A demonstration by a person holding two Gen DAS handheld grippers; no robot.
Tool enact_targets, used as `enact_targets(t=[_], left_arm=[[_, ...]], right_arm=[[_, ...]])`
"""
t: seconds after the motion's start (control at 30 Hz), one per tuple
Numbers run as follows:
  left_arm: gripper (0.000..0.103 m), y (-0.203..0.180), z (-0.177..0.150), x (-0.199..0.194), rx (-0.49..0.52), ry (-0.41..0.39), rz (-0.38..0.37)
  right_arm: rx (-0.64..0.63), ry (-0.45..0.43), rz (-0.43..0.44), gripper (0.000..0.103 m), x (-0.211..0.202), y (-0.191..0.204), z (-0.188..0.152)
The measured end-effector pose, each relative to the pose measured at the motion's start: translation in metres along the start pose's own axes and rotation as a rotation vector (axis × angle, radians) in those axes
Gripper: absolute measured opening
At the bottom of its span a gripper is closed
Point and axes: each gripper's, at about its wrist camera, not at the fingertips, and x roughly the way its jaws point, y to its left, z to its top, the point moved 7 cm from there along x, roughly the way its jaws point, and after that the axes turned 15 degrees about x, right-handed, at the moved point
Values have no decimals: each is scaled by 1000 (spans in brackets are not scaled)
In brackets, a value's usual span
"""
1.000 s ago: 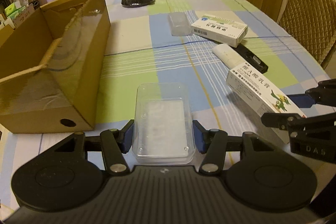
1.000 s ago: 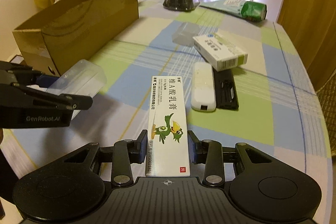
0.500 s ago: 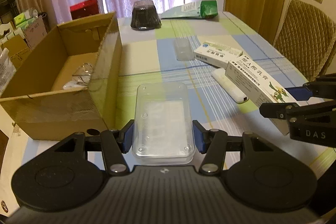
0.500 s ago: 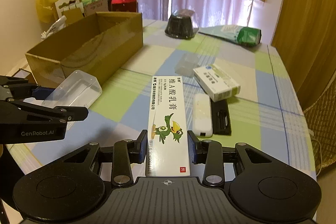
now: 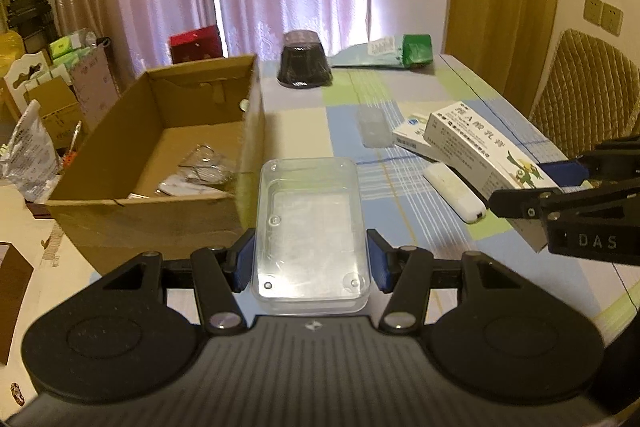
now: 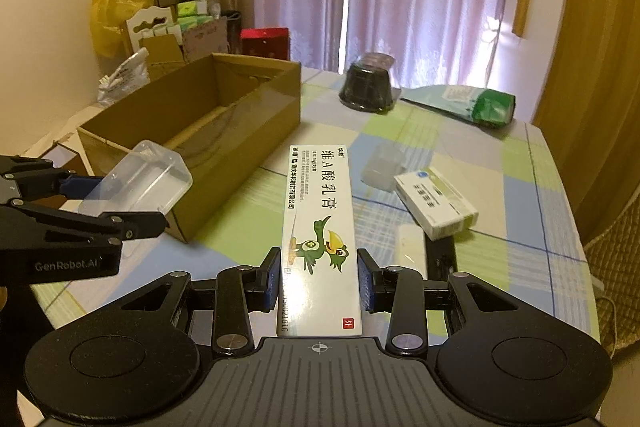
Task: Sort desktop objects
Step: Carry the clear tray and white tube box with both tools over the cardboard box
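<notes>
Left gripper [image 5: 310,259] clamped the clear tub [image 5: 310,227], nearer the cardboard box [image 5: 160,163] on its left; right gripper [image 6: 319,279] gripped the ointment box [image 6: 320,227] lengthwise.

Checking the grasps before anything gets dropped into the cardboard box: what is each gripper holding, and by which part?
Left gripper: clear plastic container, clamped across its long sides near one end. Right gripper: ointment box, clamped across its long sides near its end.
</notes>
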Motion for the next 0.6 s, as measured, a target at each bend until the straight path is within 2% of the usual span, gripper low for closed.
enact_targets(t=[0.2, 0.6], left_arm=[[51, 28, 5, -11, -21, -35, 46], [51, 97, 14, -7, -60, -51, 118]], right_arm=[[-15, -5, 28, 37, 3, 16, 9], [-39, -8, 117, 37, 35, 65, 44]])
